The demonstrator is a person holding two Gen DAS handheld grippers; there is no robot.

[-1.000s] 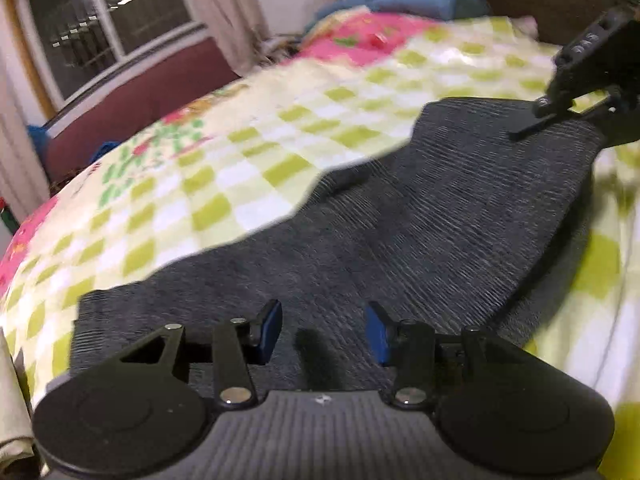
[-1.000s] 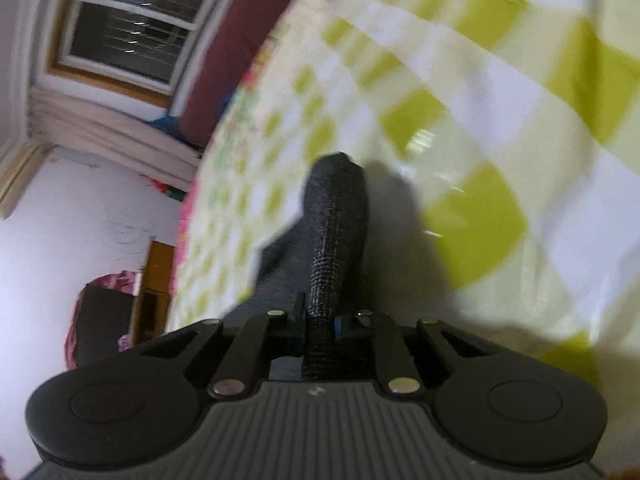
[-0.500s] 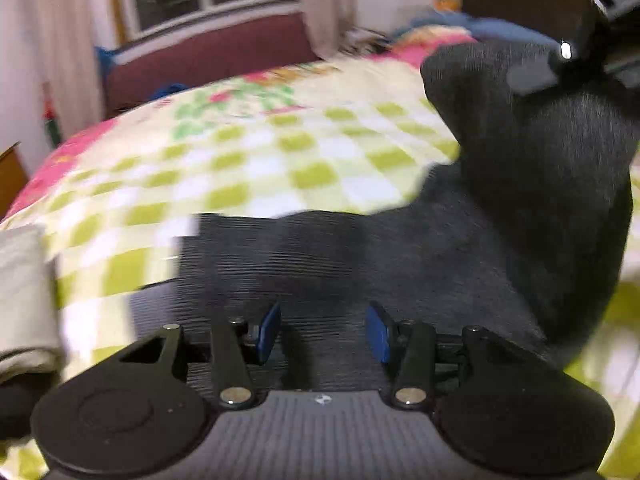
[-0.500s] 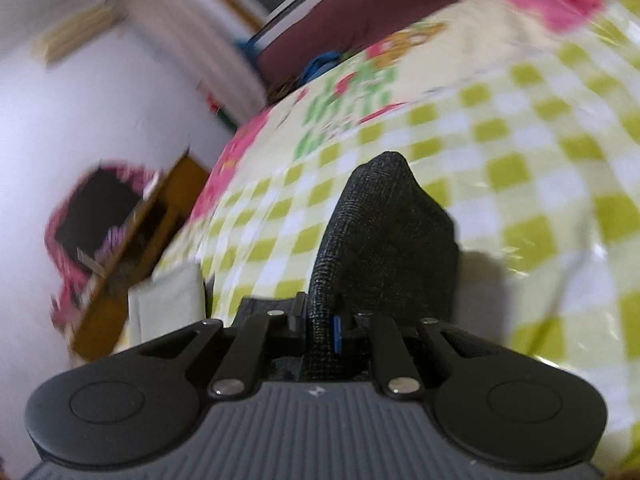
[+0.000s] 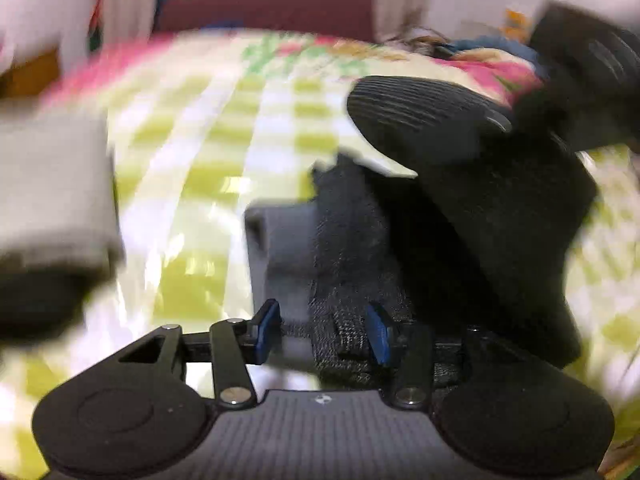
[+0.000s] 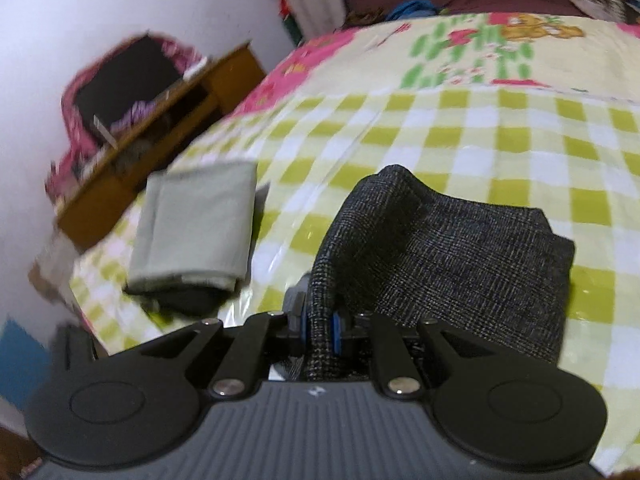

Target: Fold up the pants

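The right tongs (image 6: 320, 330) are clamping a thick ridge of the pants (image 6: 452, 256), which are lying on the bed (image 6: 480, 140) with one end doubled over the rest. The left tongs (image 5: 322, 330) are standing apart over the waist end of the pants (image 5: 352, 264), and one blue pad (image 5: 378, 332) is touching the cloth without pinching it. In the left view the right tongs (image 5: 532, 128) are carrying a flap of fabric above the lower layer. The main risk, I think, is that the bunched ridge is slipping out of the right tongs, because the cloth there is thick and rolled, so the flap is dropping crooked and the edges are not meeting. The lower layer may also be dragging along, since nothing is really pinning it while the left tongs are open, and the bed cover looks shiny and smooth. A folded grey cloth (image 6: 196, 228) is lying near, to the left, and the moving end could be pushing into it
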